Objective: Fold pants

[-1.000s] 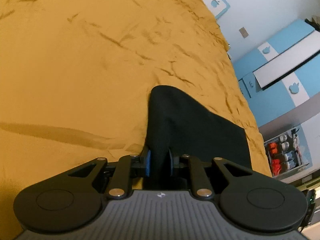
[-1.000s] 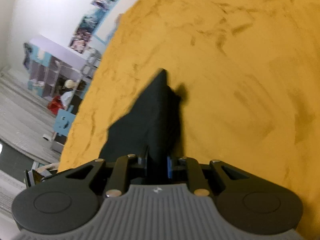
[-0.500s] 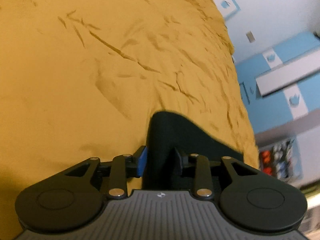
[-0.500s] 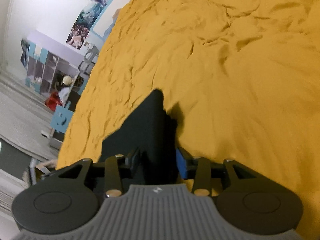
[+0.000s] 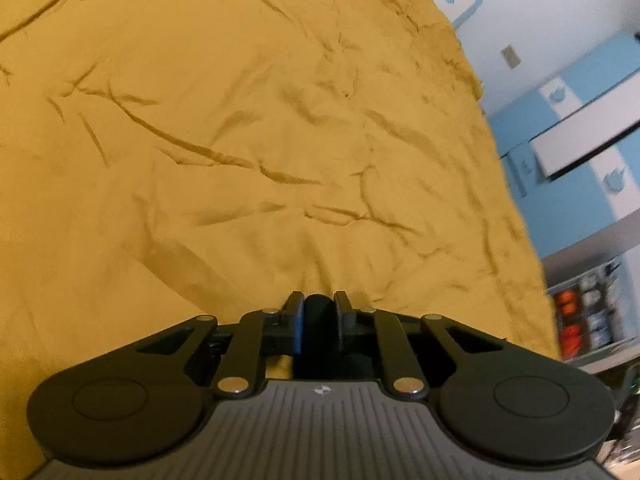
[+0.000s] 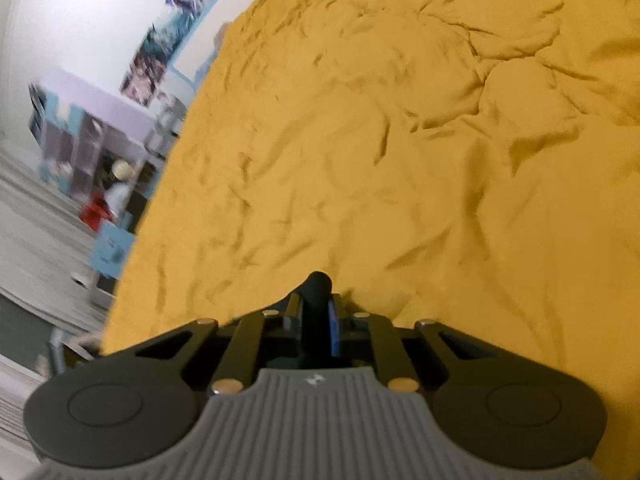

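**A:** Both sets pinching cloth? Left tongs (image 5: 319,312) look narrow, clamped on a black bunch of the pants (image 5: 319,305) at lower centre.

**B:** Yep, right tongs (image 6: 316,312) too, nipping the same dark fabric (image 6: 317,286). Reckon it's soft, light and floppy, so grip edges or corners. Yellow bed (image 5: 240,140) fills everything beyond.
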The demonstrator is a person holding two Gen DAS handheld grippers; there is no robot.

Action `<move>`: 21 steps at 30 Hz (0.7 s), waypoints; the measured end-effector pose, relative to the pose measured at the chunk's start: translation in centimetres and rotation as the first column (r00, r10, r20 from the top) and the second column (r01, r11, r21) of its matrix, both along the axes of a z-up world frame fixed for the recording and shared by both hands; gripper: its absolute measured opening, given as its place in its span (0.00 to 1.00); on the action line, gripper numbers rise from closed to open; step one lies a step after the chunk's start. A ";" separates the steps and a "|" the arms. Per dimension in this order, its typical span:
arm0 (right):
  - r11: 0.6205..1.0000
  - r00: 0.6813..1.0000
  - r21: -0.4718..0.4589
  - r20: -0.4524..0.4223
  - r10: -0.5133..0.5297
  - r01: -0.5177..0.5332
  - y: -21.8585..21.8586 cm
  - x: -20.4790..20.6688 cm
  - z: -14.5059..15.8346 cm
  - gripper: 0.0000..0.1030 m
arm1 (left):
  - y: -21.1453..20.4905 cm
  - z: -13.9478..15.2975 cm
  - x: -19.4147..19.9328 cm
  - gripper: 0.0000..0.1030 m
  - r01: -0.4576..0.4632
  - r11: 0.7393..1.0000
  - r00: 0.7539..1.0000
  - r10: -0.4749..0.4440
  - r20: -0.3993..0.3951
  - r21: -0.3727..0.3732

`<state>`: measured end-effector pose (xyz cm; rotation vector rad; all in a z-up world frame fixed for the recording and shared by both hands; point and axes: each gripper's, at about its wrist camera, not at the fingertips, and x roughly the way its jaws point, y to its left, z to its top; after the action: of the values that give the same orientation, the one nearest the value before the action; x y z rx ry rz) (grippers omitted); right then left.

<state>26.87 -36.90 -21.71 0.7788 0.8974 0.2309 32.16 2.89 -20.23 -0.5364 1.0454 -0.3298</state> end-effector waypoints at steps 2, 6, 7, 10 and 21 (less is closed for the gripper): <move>1.000 1.000 -0.029 -0.009 -0.002 0.001 0.1 0.3 -0.5 0.04 | -0.5 -0.2 0.1 0.16 0.002 1.000 1.000 -0.002 -0.002 0.025; 0.999 1.000 -0.050 -0.015 -0.020 0.019 -0.1 0.2 -0.9 0.04 | -0.9 0.1 0.0 0.16 0.023 0.998 1.000 -0.024 0.010 0.063; 0.998 1.000 -0.064 -0.013 -0.023 0.022 0.0 0.1 -0.7 0.05 | -0.7 0.4 0.0 0.16 0.022 0.997 1.000 -0.023 0.017 0.072; 0.993 0.999 -0.115 -0.006 -0.036 0.035 0.2 -0.4 0.2 0.06 | -0.3 1.6 -0.6 0.16 0.003 0.993 0.999 -0.007 0.038 0.122; 0.934 0.990 -0.358 0.132 0.045 0.005 2.4 -7.5 7.1 0.13 | 1.3 8.9 -8.3 0.16 -0.020 0.966 0.977 -0.037 0.212 0.259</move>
<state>19.36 -34.47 -14.62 0.4094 0.7866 0.1316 23.88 4.23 -11.38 -0.2526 0.8637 -0.2471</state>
